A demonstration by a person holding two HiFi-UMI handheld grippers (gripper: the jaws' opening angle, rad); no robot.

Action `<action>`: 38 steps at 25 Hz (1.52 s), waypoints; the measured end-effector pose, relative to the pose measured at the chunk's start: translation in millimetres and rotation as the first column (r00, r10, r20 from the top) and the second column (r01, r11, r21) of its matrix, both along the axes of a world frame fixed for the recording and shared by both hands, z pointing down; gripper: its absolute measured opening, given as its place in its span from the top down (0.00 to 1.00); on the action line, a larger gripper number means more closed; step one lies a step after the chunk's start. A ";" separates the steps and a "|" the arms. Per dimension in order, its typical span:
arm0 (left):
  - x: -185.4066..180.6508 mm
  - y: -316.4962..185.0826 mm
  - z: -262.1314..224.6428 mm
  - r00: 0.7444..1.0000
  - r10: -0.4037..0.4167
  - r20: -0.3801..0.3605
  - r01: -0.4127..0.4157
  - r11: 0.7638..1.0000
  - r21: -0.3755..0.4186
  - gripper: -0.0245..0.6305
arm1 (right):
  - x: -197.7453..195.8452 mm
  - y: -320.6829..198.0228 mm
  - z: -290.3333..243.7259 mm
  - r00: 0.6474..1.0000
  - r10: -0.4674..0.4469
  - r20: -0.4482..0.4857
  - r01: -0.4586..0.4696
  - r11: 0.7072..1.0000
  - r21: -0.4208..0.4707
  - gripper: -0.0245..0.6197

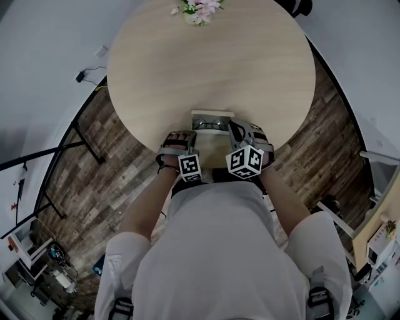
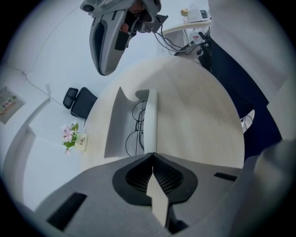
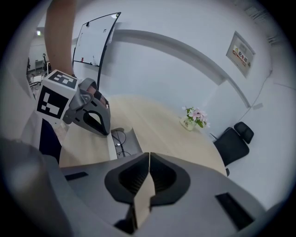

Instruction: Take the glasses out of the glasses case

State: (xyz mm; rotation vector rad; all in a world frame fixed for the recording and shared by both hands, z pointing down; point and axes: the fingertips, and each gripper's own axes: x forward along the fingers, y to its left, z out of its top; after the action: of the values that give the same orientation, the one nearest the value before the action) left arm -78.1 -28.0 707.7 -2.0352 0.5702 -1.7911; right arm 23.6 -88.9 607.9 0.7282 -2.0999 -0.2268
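Note:
An open white glasses case [image 1: 212, 114] lies near the front edge of the round wooden table [image 1: 212, 62], its lid [image 2: 118, 125] folded back. Dark thin-rimmed glasses [image 2: 136, 134] lie inside it, also visible in the right gripper view as glasses [image 3: 119, 139] in the case [image 3: 127, 143]. My left gripper [image 2: 151, 155] is shut, its tips at the near end of the case's white wall [image 2: 150, 115]; whether it pinches that wall is unclear. My right gripper [image 3: 149, 154] is shut with nothing between its jaws. It hangs above the case's right end [image 1: 232, 126], clear of the glasses.
A small pot of pink flowers [image 1: 199, 9] stands at the table's far edge. A black office chair [image 3: 236, 141] sits beyond the table. Dark plank floor [image 1: 100, 162] surrounds the table, and the person's body is close against the near edge.

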 end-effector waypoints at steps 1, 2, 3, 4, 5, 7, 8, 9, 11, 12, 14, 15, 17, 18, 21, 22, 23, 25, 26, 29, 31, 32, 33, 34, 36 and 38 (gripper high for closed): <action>0.0 -0.2 0.3 1.000 -0.001 0.000 0.001 1.000 0.000 0.96 | -1.3 2.9 2.6 1.000 -0.006 -0.006 0.006 1.000 -0.003 0.94; 0.3 -0.2 0.3 1.000 -0.001 -0.001 0.001 1.000 0.000 0.96 | -2.4 5.9 4.7 1.000 -0.013 -0.011 0.013 1.000 -0.005 0.94; 0.5 0.4 -0.1 1.000 -0.001 -0.002 0.001 1.000 0.001 0.96 | -3.6 9.1 6.3 1.000 -0.021 -0.016 0.021 1.000 -0.007 0.94; 0.7 1.3 -0.8 1.000 -0.001 -0.002 0.001 1.000 0.002 0.96 | -4.9 12.5 7.6 0.999 -0.030 -0.021 0.030 1.000 -0.010 0.94; 0.7 2.2 -1.6 1.000 -0.001 -0.002 0.001 1.000 0.003 0.96 | -6.3 15.5 8.7 0.999 -0.041 -0.028 0.041 0.999 -0.013 0.94; 0.8 2.7 -2.8 1.000 -0.001 -0.003 0.001 1.000 0.004 0.96 | -9.2 18.1 10.8 0.997 -0.063 -0.041 0.062 0.998 -0.016 0.94; 0.7 2.5 -3.0 1.000 -0.001 -0.003 0.001 1.000 0.004 0.96 | -10.7 18.0 12.1 0.996 -0.071 -0.048 0.070 0.997 -0.019 0.94; 0.8 2.3 -2.9 1.000 -0.001 -0.004 0.001 1.000 0.003 0.96 | -12.3 17.6 13.8 0.995 -0.080 -0.055 0.079 0.997 -0.022 0.94; 1.5 2.2 -2.7 1.000 -0.003 -0.006 0.003 1.000 0.004 0.96 | -16.3 17.0 18.1 0.992 -0.104 -0.075 0.103 0.994 -0.019 0.94; 1.8 2.3 -2.5 1.000 -0.003 -0.007 0.003 1.000 0.003 0.96 | -18.9 17.1 20.7 0.989 -0.121 -0.088 0.120 0.993 -0.014 0.94; 1.9 2.6 -2.3 1.000 -0.006 -0.010 0.006 1.000 -0.001 0.96 | -25.7 18.6 27.3 0.980 -0.161 -0.117 0.160 0.987 -0.017 0.93; 1.7 2.5 -2.4 1.000 -0.009 -0.013 0.009 1.000 -0.004 0.96 | -29.6 19.9 31.3 0.975 -0.182 -0.130 0.180 0.983 -0.028 0.93; 1.0 2.0 -2.4 1.000 -0.015 -0.021 0.015 1.000 -0.013 0.96 | -37.7 22.5 39.3 0.964 -0.218 -0.150 0.212 0.976 -0.058 0.93; 0.6 1.8 -2.2 1.000 -0.017 -0.024 0.016 1.000 -0.018 0.96 | -41.5 23.4 43.0 0.960 -0.233 -0.159 0.223 0.972 -0.073 0.93; 0.2 1.6 -2.1 0.999 -0.013 -0.029 0.013 1.000 -0.028 0.96 | -51.8 23.5 52.0 0.947 -0.266 -0.180 0.249 0.962 -0.110 0.93; 0.0 1.6 -2.4 0.999 -0.013 -0.031 0.012 0.999 -0.030 0.96 | -54.9 23.2 55.6 0.943 -0.277 -0.187 0.257 0.959 -0.123 0.93; -0.1 1.6 -2.7 0.999 -0.013 -0.033 0.012 0.999 -0.033 0.96 | -57.4 22.8 59.9 0.938 -0.287 -0.194 0.263 0.955 -0.139 0.93; 0.4 1.7 -2.9 0.999 -0.013 -0.034 0.012 0.999 -0.039 0.96 | -60.7 21.7 69.0 0.930 -0.303 -0.210 0.271 0.948 -0.169 0.87; 1.1 1.6 -2.9 0.999 -0.011 -0.034 0.010 0.999 -0.041 0.96 | -61.9 20.9 72.6 0.926 -0.309 -0.218 0.273 0.945 -0.181 0.83; 1.6 1.0 -3.2 1.000 -0.002 -0.031 0.001 0.999 -0.049 0.96 | -67.0 20.1 79.2 0.912 -0.335 -0.239 0.286 0.933 -0.216 0.83; 1.1 1.3 -3.2 1.000 0.000 -0.031 -0.001 0.999 -0.054 0.96 | -70.7 21.5 83.2 0.900 -0.355 -0.254 0.297 0.924 -0.241 0.83; 1.2 1.7 -3.1 0.999 0.000 -0.032 -0.002 0.998 -0.055 0.96 | -71.9 21.9 85.3 0.894 -0.362 -0.263 0.300 0.921 -0.249 0.83; 1.4 2.1 -3.2 0.999 0.001 -0.032 -0.003 0.998 -0.055 0.96 | -72.6 21.9 87.7 0.889 -0.368 -0.271 0.302 0.918 -0.257 0.85; 1.6 2.2 -3.4 0.999 0.002 -0.033 -0.004 0.999 -0.054 0.96 | -72.9 21.5 90.2 0.885 -0.373 -0.279 0.303 0.916 -0.265 0.85; 1.8 2.2 -3.8 0.999 0.004 -0.033 -0.006 0.999 -0.053 0.96 | -74.1 20.3 92.3 0.874 -0.388 -0.292 0.307 0.907 -0.288 0.86; 2.0 2.4 -3.3 0.999 0.004 -0.033 -0.006 0.999 -0.054 0.96 | -76.9 20.5 91.2 0.862 -0.411 -0.297 0.314 0.892 -0.324 0.88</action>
State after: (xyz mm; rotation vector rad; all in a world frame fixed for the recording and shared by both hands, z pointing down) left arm -76.1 -25.6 704.4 -2.1039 0.5306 -1.7918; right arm -53.2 -68.4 699.1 0.1031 -1.8476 -0.2579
